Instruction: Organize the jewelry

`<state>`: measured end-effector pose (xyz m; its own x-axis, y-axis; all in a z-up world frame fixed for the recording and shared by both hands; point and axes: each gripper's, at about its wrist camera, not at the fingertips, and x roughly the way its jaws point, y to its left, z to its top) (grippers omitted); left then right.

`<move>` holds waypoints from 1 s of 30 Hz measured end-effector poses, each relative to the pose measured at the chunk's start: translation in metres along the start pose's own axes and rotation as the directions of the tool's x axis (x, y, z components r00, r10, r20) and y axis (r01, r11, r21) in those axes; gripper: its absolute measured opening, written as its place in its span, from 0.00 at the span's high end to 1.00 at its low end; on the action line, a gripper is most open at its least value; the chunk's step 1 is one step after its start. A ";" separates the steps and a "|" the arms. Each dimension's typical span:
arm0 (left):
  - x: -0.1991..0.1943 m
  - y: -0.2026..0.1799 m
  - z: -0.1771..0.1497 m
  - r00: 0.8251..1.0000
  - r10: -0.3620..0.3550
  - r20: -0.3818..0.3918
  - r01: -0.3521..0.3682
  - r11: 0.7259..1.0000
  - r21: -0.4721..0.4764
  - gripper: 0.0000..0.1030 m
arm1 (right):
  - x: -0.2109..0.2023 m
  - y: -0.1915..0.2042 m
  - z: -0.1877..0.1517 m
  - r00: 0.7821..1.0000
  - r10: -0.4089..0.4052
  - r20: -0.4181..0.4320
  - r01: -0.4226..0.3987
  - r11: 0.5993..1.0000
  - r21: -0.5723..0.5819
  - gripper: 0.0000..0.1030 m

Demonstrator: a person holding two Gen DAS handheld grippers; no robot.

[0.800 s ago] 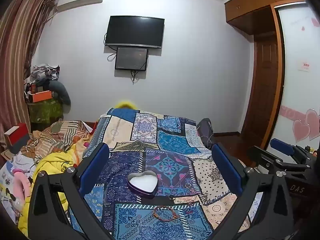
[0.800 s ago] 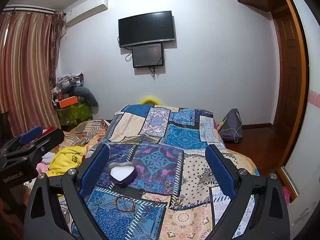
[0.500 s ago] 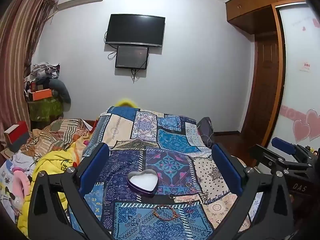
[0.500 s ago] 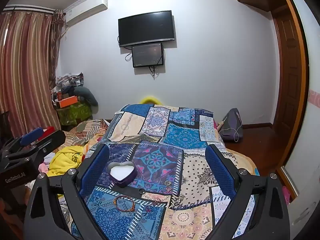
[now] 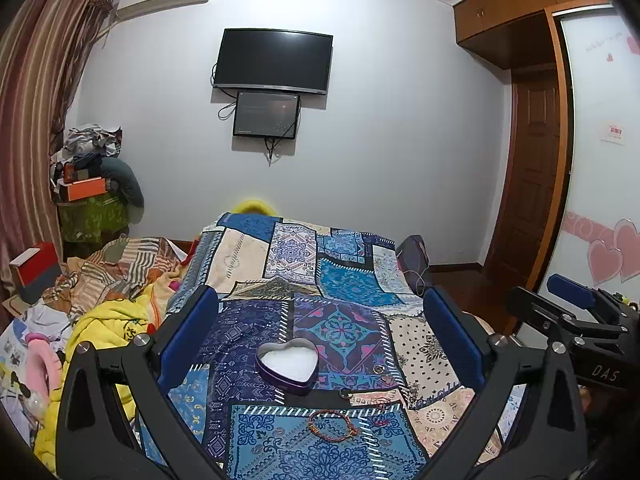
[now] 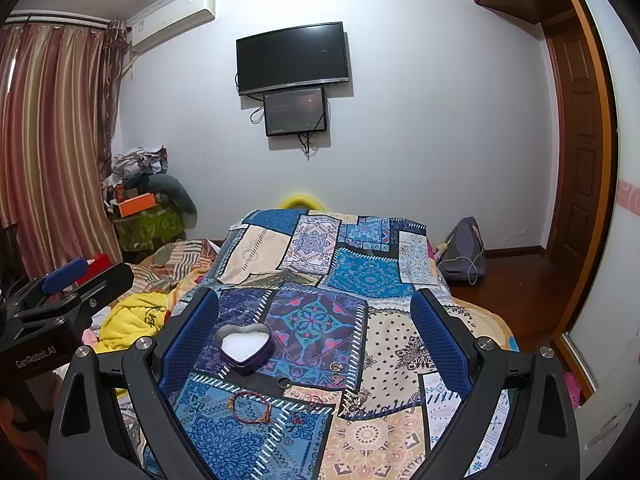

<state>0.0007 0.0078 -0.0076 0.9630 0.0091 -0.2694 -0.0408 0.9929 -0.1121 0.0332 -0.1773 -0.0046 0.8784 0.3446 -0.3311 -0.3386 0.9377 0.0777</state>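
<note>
Both hand-held grippers (image 5: 320, 340) (image 6: 314, 340) agape, empty; small rings (image 6: 335, 367) barely discernible near heart tin (image 6: 246, 347).

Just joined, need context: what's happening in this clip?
Jewelry tidy-up, not yet begun. A person holds the left gripper and right gripper over a bed with a patchwork cover, both with jaws wide open and empty. On the cover lie an open heart-shaped tin with a white lining, a beaded bracelet nearer the cameras, and a few small rings to its right. Nothing is touched or held.
</note>
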 end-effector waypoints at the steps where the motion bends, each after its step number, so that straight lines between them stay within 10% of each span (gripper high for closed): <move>1: -0.001 0.000 0.001 1.000 0.001 0.000 -0.001 1.000 0.001 0.00 | 0.000 0.000 0.000 1.000 0.001 0.000 -0.001 1.000 0.000 0.07; 30: -0.002 -0.002 0.007 1.000 -0.002 0.007 0.002 1.000 0.009 0.00 | -0.002 -0.002 0.003 1.000 0.003 0.002 -0.003 1.000 0.001 0.07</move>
<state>0.0012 0.0064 0.0002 0.9648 0.0083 -0.2627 -0.0367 0.9939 -0.1035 0.0331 -0.1795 -0.0013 0.8780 0.3473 -0.3293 -0.3408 0.9368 0.0795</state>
